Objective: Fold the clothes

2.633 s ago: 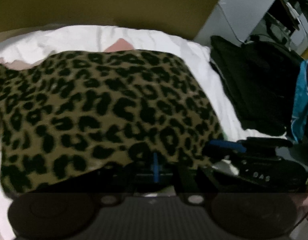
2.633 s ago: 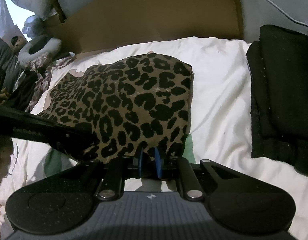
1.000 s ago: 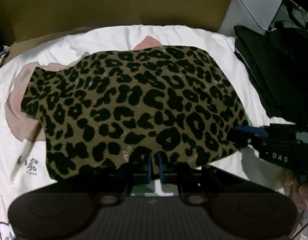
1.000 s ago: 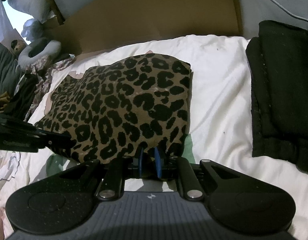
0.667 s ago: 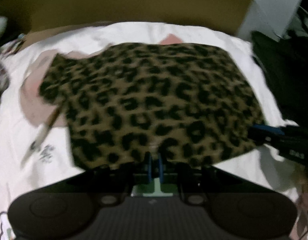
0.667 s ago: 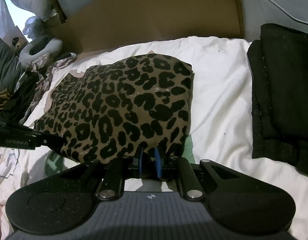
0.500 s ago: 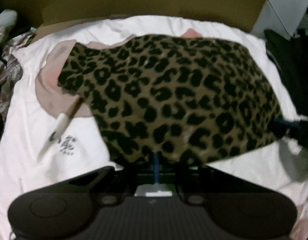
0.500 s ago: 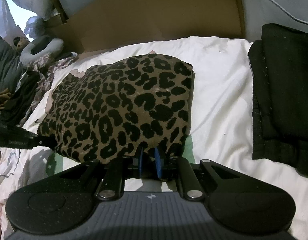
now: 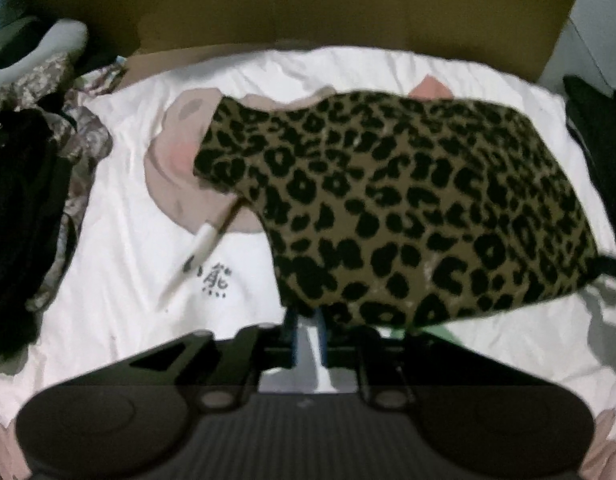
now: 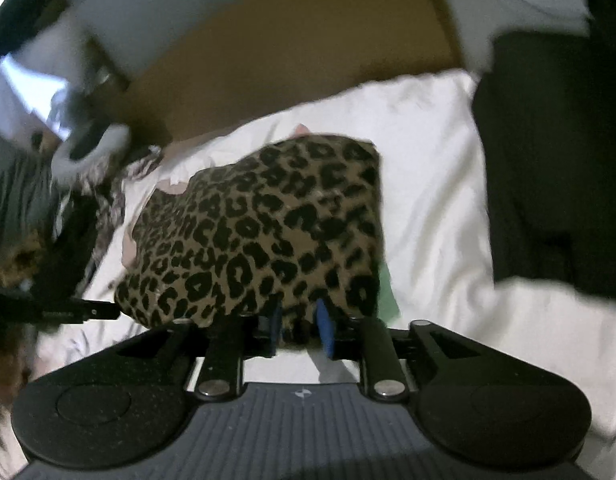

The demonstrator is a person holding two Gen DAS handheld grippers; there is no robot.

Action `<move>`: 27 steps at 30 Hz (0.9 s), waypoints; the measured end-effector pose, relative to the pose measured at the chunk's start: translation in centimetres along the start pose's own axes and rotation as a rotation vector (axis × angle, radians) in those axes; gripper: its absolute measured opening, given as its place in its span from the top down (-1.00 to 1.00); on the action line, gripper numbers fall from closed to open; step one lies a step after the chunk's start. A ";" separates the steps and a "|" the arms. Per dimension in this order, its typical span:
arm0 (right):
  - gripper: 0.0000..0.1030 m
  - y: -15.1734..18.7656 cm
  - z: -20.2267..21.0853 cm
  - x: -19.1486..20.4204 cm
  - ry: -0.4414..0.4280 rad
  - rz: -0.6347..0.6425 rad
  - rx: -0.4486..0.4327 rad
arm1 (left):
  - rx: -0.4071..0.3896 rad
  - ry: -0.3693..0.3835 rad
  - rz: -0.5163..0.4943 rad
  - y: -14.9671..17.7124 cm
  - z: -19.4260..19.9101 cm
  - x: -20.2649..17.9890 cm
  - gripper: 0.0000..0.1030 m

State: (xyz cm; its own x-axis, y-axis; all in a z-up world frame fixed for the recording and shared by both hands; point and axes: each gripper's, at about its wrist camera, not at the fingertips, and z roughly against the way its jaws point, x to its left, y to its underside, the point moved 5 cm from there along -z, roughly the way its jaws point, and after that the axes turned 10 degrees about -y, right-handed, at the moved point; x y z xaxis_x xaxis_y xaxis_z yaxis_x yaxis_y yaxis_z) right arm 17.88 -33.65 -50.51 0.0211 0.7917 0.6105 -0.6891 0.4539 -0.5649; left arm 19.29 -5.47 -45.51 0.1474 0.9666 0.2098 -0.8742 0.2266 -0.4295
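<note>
A folded leopard-print garment (image 9: 408, 208) lies on the white bedsheet (image 9: 127, 272). My left gripper (image 9: 306, 322) sits at the garment's near left corner. Its jaws are opening, and only white sheet shows between the blue pads (image 9: 292, 326). My right gripper (image 10: 299, 322) is at the garment's (image 10: 259, 232) near right edge. Its jaws are also opening, with a loose bit of the leopard hem lying between the spread blue pads (image 10: 324, 326). In the right wrist view the left gripper's black finger (image 10: 95, 312) points at the garment's left corner. In the left wrist view the right gripper's tip (image 9: 612, 266) touches the far right corner.
A brown cardboard sheet (image 9: 308, 8) stands along the back of the bed. Dark folded clothes (image 10: 548, 160) are stacked on the right. On the left lie a heap of dark and patterned clothes (image 9: 31, 200) and a grey neck pillow (image 9: 35, 52). The sheet carries a pink cartoon print (image 9: 179, 168).
The left gripper slid left along the garment's near edge and let go of it. The right gripper rolled and drew back a little, and its pads spread apart around the hem.
</note>
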 end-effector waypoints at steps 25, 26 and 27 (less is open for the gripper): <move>0.73 2.6 -1.6 -6.3 -0.204 -0.652 -0.100 | 0.012 0.005 0.118 0.6 -3.2 0.7 0.74; 0.73 2.5 -1.4 -6.2 -0.206 -0.643 -0.105 | 0.017 0.000 0.132 0.9 -3.2 1.2 0.72; 0.73 2.5 -1.4 -6.2 -0.208 -0.642 -0.105 | 0.021 0.007 0.142 1.1 -3.3 1.5 0.72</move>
State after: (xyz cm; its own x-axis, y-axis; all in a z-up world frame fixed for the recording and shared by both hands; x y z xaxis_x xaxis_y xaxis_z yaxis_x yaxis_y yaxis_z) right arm 17.07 -36.83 -56.46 0.2551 0.2615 0.9309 -0.5121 0.8532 -0.0994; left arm 20.06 -3.40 -48.54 0.0248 0.9896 0.1418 -0.8960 0.0849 -0.4358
